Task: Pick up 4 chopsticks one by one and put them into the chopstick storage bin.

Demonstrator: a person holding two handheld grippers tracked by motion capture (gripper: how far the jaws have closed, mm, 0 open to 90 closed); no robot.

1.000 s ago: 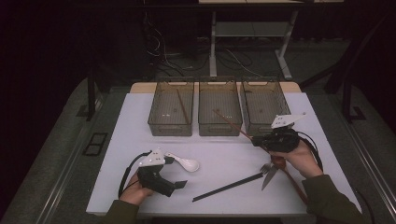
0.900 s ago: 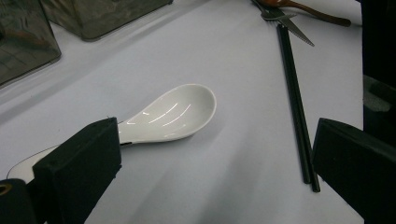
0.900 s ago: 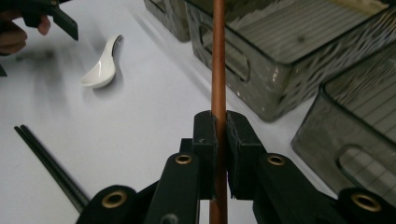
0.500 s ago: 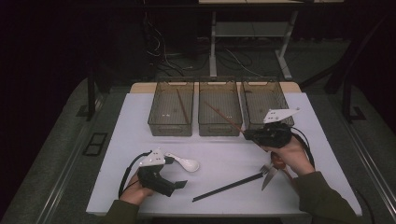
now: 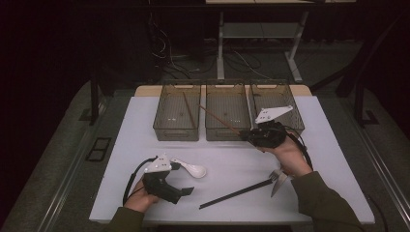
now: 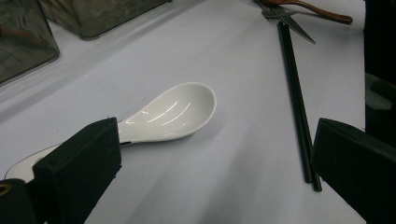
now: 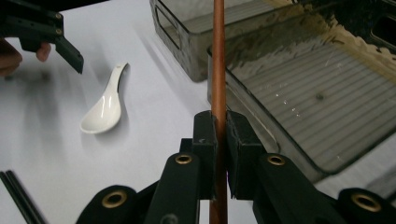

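Right gripper (image 5: 251, 137) moved binward, brown chopstick (image 5: 220, 121) clamped between jaws.

— What lies at the near edge of the white table (image 5: 338, 159)?
— A pair of black chopsticks (image 5: 235, 194), side by side, at a slant. A fork (image 5: 278, 178) is at their right end, just beside them.
— And at the far edge?
— Clear bins. The left bin (image 5: 177, 137) has one brown stick (image 5: 189, 110) inside. In the right bin (image 5: 270, 83) I cannot tell.
— Behind the table?
— Cables (image 5: 169, 63) on a dark floor.
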